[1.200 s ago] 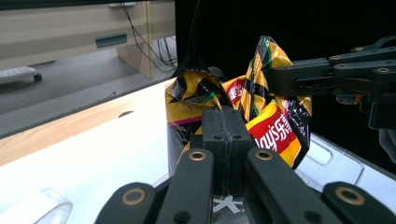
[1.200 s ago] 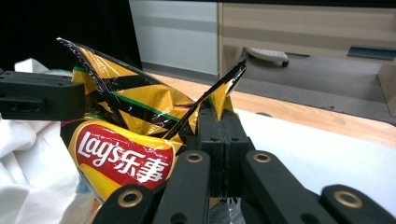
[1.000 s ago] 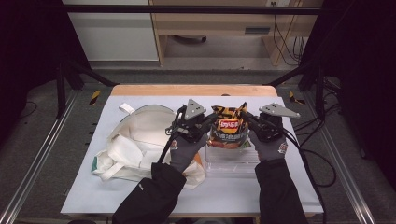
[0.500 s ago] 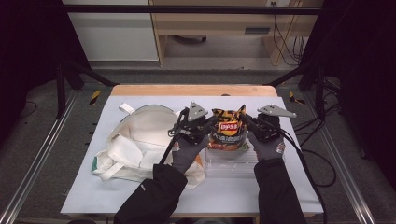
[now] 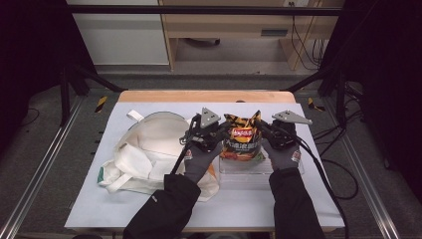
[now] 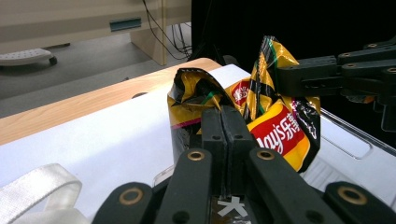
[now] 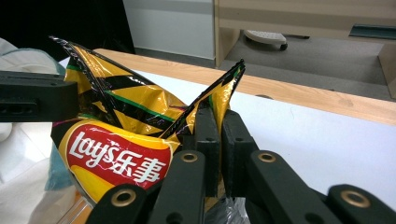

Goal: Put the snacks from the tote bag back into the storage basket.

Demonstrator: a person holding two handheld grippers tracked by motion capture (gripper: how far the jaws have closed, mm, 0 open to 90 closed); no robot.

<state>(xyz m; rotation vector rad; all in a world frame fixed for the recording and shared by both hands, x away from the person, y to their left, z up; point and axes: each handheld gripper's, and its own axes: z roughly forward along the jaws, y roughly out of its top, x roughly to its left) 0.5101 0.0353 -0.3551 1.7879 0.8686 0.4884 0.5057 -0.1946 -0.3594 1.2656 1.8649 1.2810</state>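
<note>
— Both hands are on the chip bag [image 5: 242,141] now, one at each top corner. It stands upright in the clear tray [image 5: 278,172], right of the white tote bag [image 5: 149,149].

— Are the jaws clamped?

— Yes. The left gripper [image 6: 223,122] is pinched tight on the bag's left corner, the right gripper [image 7: 218,122] on the other one, foil squeezed between the pads.

— Anything different from a second ago?

— The corners stand higher and wider apart, and the hands have edged forward a little. The bag itself hasn't left the tray.

— So what are they up to?

— I'd guess pulling the top seam apart, or lifting it toward the tote.
</note>
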